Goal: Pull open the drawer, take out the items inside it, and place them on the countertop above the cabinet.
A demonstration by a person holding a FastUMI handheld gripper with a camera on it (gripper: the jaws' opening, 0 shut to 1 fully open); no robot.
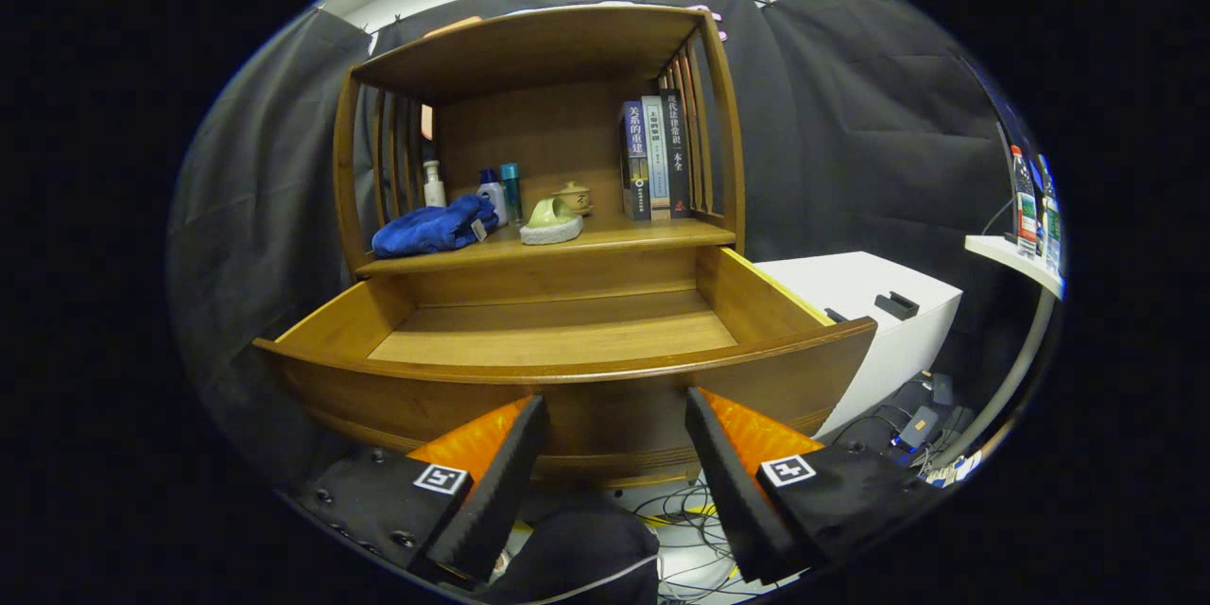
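The tongs stand with their two orange-and-black fingers wide apart and hold nothing; they sit just in front of the curved front panel of the brown wooden drawer, which is pulled far out of the wooden cabinet. The part of the drawer floor that I can see is bare; the strip just behind the front panel is hidden, so I cannot tell if something small lies there. The surface above the drawer already carries a crumpled blue cloth at the left, a pale green and white slipper-like object near the middle, a few small bottles, a small lidded clay pot and a row of upright books at the right. I judge that the removing part is done or nearly done. The relation that matters now: the drawer lies straight ahead of the tongs and a little above them, with its long axis running left to right across the fingers, so any coming move must rise over the front panel before it reaches in.
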